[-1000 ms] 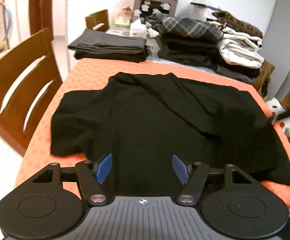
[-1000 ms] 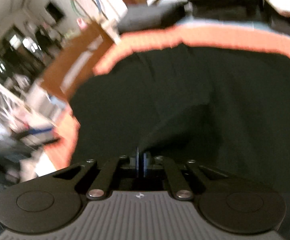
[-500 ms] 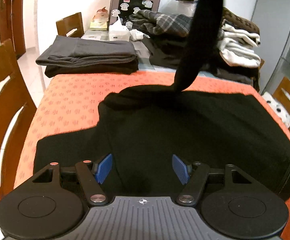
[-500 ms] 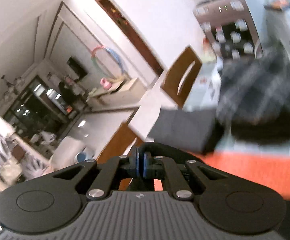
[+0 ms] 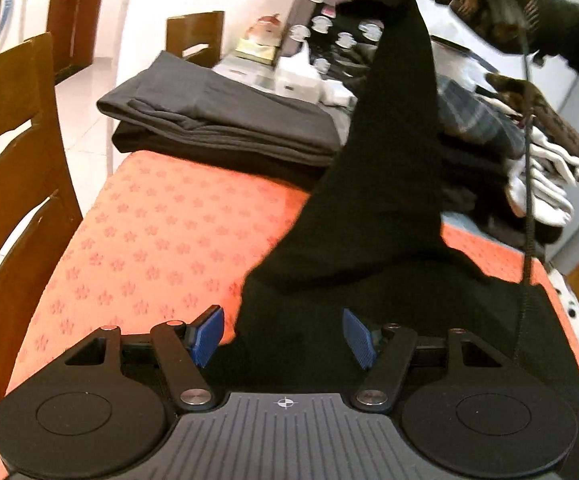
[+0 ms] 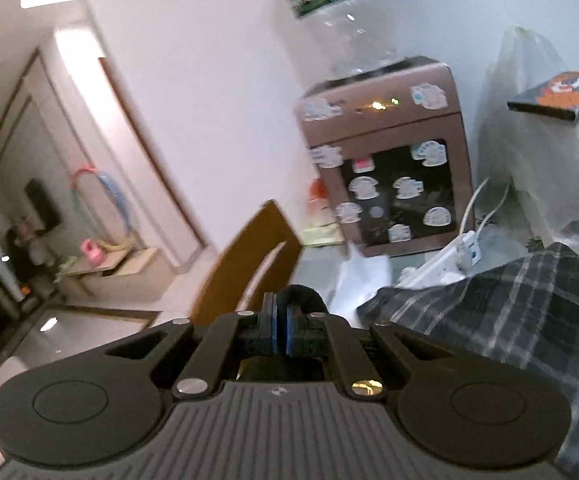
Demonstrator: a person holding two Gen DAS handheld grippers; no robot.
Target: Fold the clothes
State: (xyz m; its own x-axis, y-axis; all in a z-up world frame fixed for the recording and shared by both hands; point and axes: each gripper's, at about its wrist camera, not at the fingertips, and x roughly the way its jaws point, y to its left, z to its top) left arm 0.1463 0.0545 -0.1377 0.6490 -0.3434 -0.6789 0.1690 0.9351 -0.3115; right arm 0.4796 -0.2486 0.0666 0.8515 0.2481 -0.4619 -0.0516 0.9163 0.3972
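Right gripper [image 6: 280, 322] clamped on bunch of black garment [image 5: 389, 168], holding one end high while rest trails on orange tablecloth [image 5: 161, 240], likely to shake it straight; left gripper [image 5: 283, 334] spread wide, empty, low over near hem, likely ready to pin it.

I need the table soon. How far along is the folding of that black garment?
Done: folded grey clothes sit stacked at the table's far end. In hand: the right gripper is shut on the black garment, lifting one part high; the left gripper hovers open over the rest. Left: no fold made yet.
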